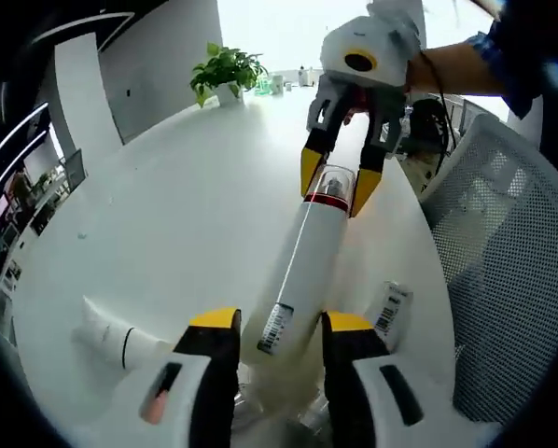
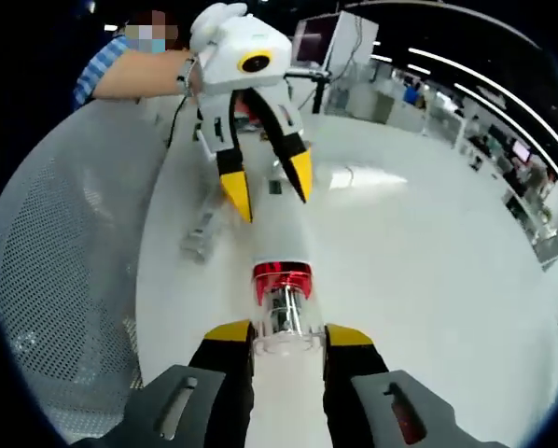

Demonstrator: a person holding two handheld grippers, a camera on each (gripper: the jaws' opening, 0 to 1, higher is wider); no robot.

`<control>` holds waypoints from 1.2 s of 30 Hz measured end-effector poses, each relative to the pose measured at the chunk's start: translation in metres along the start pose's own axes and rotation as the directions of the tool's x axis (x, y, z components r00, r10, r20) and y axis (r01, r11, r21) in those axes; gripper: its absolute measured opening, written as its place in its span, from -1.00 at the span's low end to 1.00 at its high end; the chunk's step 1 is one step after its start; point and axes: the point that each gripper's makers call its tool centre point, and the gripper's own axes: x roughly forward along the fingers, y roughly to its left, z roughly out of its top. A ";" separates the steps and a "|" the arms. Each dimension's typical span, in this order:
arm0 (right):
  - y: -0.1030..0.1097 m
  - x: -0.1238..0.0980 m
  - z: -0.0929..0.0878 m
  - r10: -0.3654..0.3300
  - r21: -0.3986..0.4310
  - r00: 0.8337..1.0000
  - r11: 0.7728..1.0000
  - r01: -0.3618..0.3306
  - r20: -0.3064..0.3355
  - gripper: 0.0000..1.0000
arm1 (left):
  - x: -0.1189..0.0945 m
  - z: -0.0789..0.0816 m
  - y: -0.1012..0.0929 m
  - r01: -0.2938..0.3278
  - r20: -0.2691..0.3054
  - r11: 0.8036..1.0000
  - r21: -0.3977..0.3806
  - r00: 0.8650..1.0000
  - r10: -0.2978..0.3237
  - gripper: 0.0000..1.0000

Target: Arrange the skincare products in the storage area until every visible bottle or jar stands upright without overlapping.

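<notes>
Both grippers gripped one long white bottle with a red band and clear cap [image 1: 302, 271] above the white desk [image 1: 167, 215]: left gripper [image 1: 281, 329] at its base, right gripper [image 1: 340, 179] clenched on the cap. Standing it upright looked next.

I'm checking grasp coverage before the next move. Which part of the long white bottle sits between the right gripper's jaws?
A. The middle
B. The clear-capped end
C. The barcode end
B: in the right gripper view, the right gripper brackets the white bottle's clear cap, just past the red band.
</notes>
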 end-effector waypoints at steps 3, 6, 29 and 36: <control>-0.002 -0.003 0.010 0.003 -0.047 1.000 0.999 -0.003 -0.005 -0.57 | 0.009 0.014 -0.008 0.041 0.013 0.999 0.026 0.999 -0.042 -0.42; -0.002 -0.005 0.016 0.005 -0.079 1.000 0.997 -0.006 -0.019 -0.57 | 0.014 0.023 -0.014 0.066 0.015 0.995 0.069 0.998 -0.068 -0.42; -0.022 -0.023 0.032 -0.183 0.499 0.931 0.866 0.001 0.316 -0.48 | -0.003 0.039 -0.007 0.080 0.113 0.997 0.010 0.990 -0.081 -0.42; -0.004 -0.017 0.073 -0.150 0.574 0.842 0.791 -0.212 0.518 -0.39 | -0.013 0.045 -0.006 0.070 0.171 0.997 -0.028 0.983 -0.064 -0.42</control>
